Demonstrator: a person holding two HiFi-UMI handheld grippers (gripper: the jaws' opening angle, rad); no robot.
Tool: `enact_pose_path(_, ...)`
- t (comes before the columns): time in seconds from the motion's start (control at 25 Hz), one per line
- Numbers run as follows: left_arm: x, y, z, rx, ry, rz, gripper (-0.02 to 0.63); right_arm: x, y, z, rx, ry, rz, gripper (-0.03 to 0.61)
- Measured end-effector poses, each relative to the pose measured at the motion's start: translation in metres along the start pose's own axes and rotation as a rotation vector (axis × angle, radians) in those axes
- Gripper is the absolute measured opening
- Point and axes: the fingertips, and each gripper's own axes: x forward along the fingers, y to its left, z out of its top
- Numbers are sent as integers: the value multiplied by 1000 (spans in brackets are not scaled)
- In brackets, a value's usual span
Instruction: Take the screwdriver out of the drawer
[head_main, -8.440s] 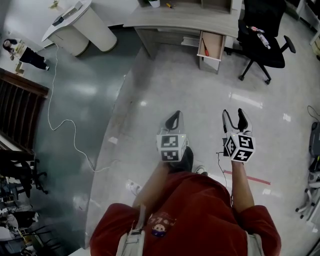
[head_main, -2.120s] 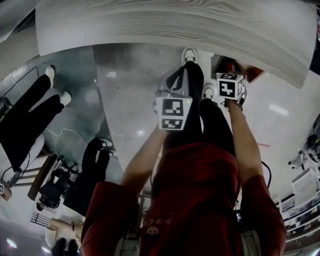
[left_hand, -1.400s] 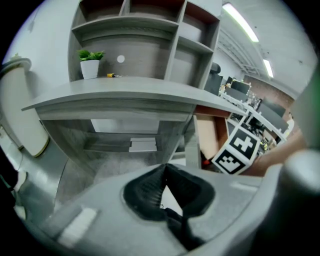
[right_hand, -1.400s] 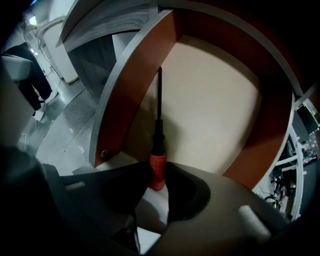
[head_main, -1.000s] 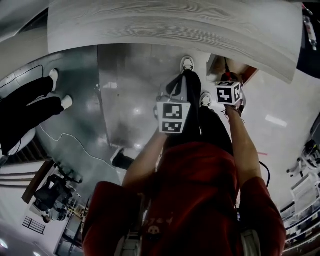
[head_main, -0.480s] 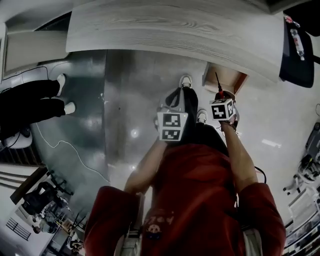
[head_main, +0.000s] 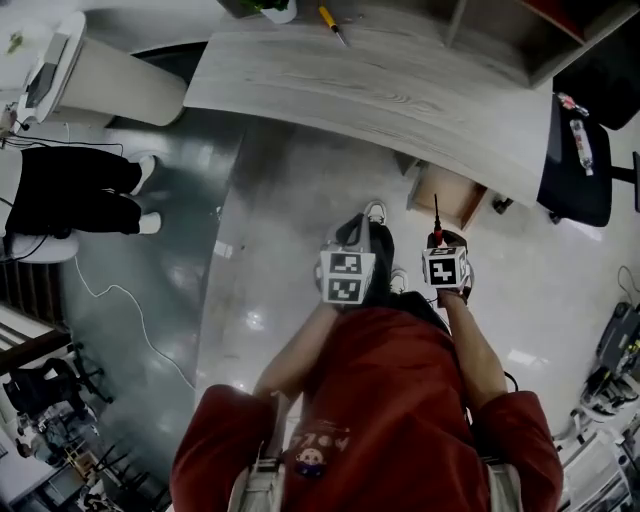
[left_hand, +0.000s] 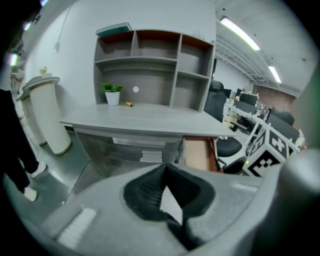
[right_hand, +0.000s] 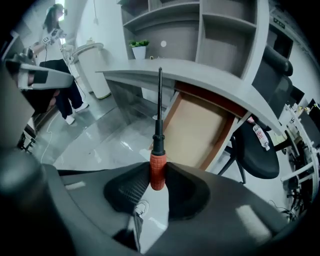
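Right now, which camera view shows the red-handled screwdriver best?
The right gripper view: the screwdriver is large and central, its red handle clamped in the right tool. The head view shows it tiny, above the marker cube. The left gripper view does not show it.

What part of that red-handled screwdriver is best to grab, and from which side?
On the screwdriver, take the thick red handle, coming from its butt end so the thin shaft points away. It is the widest part and gives the pads something to squeeze. The right tool holds it this way, pads pressing the handle's sides.

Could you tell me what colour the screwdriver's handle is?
The screwdriver handle is orange-red, clearest in the right gripper view.
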Motion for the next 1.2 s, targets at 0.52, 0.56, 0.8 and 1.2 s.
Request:
enact_pose_path(0.52, -82, -9, 10, -38, -87, 35, 0, -103, 22, 23, 56, -226, 17, 95)
enact_pose_path(0.56, -87, -9, 11, -35, -94, 39, 0, -110, 22, 24, 59, -240, 15, 95)
enact_pose_path(0.8, -113, -6, 27, -6, -149, 56, 0, -154, 22, 44, 71, -347, -4, 95)
enact_pose_path(1.2, -139, -26, 54, 45, -257, 77, 0, -212, 16, 61, 73, -540, 1, 95)
